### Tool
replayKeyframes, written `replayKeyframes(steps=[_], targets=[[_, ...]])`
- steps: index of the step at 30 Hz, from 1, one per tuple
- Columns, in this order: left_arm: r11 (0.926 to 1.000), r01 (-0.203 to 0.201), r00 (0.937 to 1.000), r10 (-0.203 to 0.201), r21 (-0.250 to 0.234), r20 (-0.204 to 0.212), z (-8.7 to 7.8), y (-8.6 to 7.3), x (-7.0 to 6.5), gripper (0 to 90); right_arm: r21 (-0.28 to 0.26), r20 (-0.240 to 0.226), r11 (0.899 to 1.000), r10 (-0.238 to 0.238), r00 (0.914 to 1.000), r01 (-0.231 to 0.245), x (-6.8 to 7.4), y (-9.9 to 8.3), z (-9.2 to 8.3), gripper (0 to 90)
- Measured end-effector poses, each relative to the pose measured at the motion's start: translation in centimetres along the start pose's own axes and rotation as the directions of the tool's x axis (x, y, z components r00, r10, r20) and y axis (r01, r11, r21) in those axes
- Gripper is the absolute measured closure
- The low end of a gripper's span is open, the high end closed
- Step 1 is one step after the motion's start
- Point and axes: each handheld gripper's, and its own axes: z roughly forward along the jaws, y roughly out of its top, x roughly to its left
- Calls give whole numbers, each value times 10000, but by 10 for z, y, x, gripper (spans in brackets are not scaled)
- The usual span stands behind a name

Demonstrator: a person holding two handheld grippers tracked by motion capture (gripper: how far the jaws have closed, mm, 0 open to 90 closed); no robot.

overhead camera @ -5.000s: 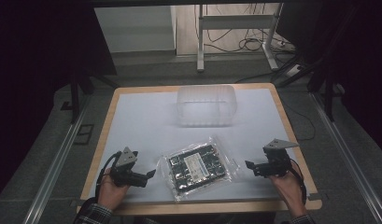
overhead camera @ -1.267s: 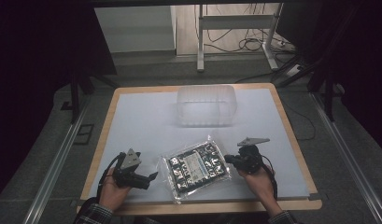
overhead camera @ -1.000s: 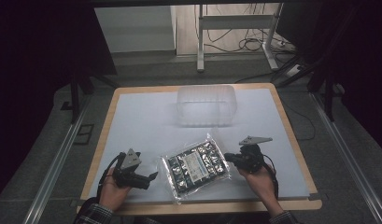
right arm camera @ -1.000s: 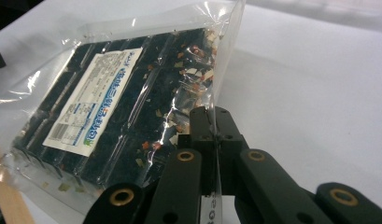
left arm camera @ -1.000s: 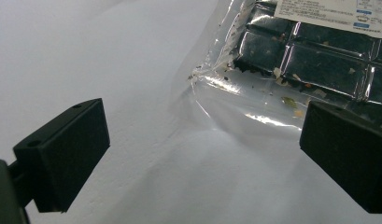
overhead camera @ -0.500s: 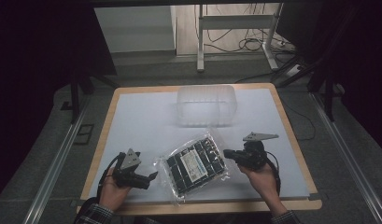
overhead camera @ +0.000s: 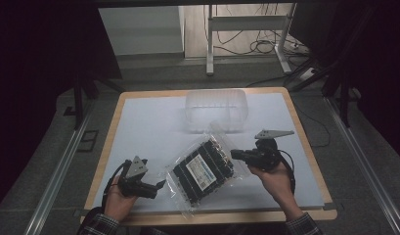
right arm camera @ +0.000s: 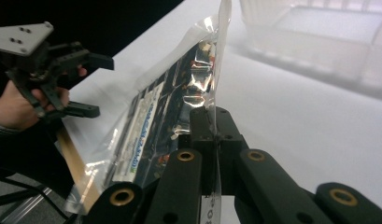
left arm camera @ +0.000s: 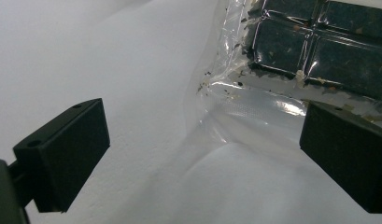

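A clear plastic bag holding a dark block of several cells with a white label lies tilted near the table's front middle. My right gripper is shut on the bag's right edge and holds that side up off the table; in the right gripper view the bag stands on edge between the closed jaws. My left gripper is open at the front left, its jaws spread around the bag's near corner without touching it. The left gripper also appears in the right gripper view, held in a hand.
A clear plastic bin stands at the back middle of the white table. The wooden table edge runs along the front. Dark floor, rails and cables surround the table.
My right gripper moved in from the right, shut on the bag's edge and lifted it, turning the bag and raising its right side. The left gripper stayed in place.
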Motion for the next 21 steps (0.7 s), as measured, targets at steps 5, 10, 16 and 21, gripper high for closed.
replayKeyframes(steps=[5,10,16,21], targets=[[10000,15,10000,-15,-55,-32,0,0,0,13,-62,-248,9998,-181,9995,179,6,16,-4,889],[10000,9,10000,-9,-94,-37,-1,0,0,13,-112,-533,9997,-208,9984,202,12,30,-7,890],[9999,7,10000,-7,-148,-58,-2,0,0,12,-124,-1014,9999,4,9948,-17,17,46,-13,891],[9998,-2,10000,0,-181,-82,-2,1,0,12,-266,-1176,9996,-148,9930,118,23,60,-20,891]])
